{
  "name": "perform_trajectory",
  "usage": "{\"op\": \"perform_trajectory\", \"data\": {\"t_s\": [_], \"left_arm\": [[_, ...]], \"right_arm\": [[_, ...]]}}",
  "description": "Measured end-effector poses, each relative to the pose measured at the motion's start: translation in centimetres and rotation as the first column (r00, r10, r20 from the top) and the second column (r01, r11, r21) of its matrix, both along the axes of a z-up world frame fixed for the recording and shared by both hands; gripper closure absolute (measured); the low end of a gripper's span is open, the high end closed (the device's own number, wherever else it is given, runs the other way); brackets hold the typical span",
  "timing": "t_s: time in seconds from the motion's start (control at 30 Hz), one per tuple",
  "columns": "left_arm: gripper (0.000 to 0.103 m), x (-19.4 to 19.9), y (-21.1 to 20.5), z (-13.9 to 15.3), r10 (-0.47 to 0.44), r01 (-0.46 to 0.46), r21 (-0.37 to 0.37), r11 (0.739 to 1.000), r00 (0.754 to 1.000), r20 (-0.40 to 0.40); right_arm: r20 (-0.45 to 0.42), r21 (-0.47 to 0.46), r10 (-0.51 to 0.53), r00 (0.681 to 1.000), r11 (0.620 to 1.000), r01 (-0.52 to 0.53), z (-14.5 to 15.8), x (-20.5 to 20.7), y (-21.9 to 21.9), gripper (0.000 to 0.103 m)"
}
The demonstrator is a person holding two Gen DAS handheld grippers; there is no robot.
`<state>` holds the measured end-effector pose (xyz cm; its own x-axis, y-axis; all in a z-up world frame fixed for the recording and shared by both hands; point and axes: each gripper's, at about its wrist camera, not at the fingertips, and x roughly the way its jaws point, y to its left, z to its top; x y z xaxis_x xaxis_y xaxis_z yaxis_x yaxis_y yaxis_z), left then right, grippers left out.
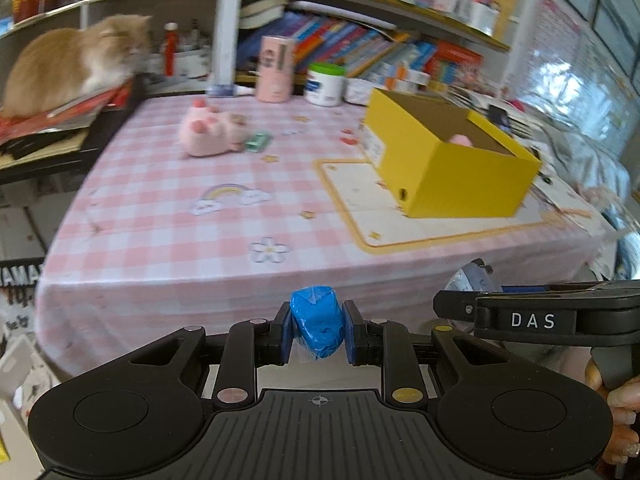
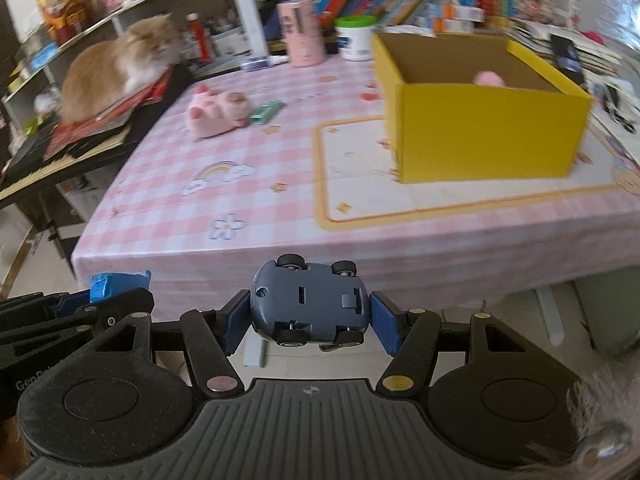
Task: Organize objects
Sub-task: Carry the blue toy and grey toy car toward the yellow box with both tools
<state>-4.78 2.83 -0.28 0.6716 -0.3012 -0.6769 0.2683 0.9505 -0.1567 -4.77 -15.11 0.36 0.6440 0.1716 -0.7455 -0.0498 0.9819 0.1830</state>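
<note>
My left gripper (image 1: 318,332) is shut on a small blue wrapped block (image 1: 318,326), held off the table's near edge. My right gripper (image 2: 310,318) is shut on a grey-blue toy car (image 2: 308,306), gripped upside down with its wheels showing. The blue block (image 2: 118,284) also shows at the left of the right wrist view, and the right gripper's body (image 1: 536,316) at the right of the left wrist view. An open yellow box (image 1: 448,152) (image 2: 480,120) stands on a placemat, with something pink (image 2: 489,78) inside. A pink plush toy (image 1: 210,130) (image 2: 218,114) and a green pack (image 1: 258,141) (image 2: 266,112) lie further back.
A pink checked cloth covers the table (image 2: 240,168). An orange-and-white cat (image 1: 76,60) (image 2: 116,64) sits on a stack of papers at the left. A pink tube (image 1: 275,68), a white jar with a green lid (image 1: 325,84) and shelves of books (image 1: 360,44) line the back.
</note>
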Motion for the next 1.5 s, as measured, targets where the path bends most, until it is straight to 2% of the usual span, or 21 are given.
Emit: {"op": "perform_trajectory", "data": {"t_s": [0.5, 1.13, 1.5], "left_arm": [[0.08, 2.2, -7.3, 0.0, -0.186, 0.186, 0.017, 0.982, 0.982, 0.001], [0.08, 5.3, -12.5, 0.1, -0.222, 0.222, 0.025, 0.975, 0.975, -0.007], [0.08, 7.1, -15.0, 0.5, -0.224, 0.224, 0.033, 0.974, 0.974, 0.015]], "right_arm": [[-0.008, 0.005, -0.198, 0.98, 0.98, 0.198, 0.0, -1.5, -7.3, 0.043], [-0.022, 0.003, -0.239, 0.971, 0.971, 0.239, 0.1, 1.1, -12.8, 0.043], [-0.019, 0.005, -0.225, 0.974, 0.974, 0.225, 0.2, 3.3, -15.1, 0.043]]}}
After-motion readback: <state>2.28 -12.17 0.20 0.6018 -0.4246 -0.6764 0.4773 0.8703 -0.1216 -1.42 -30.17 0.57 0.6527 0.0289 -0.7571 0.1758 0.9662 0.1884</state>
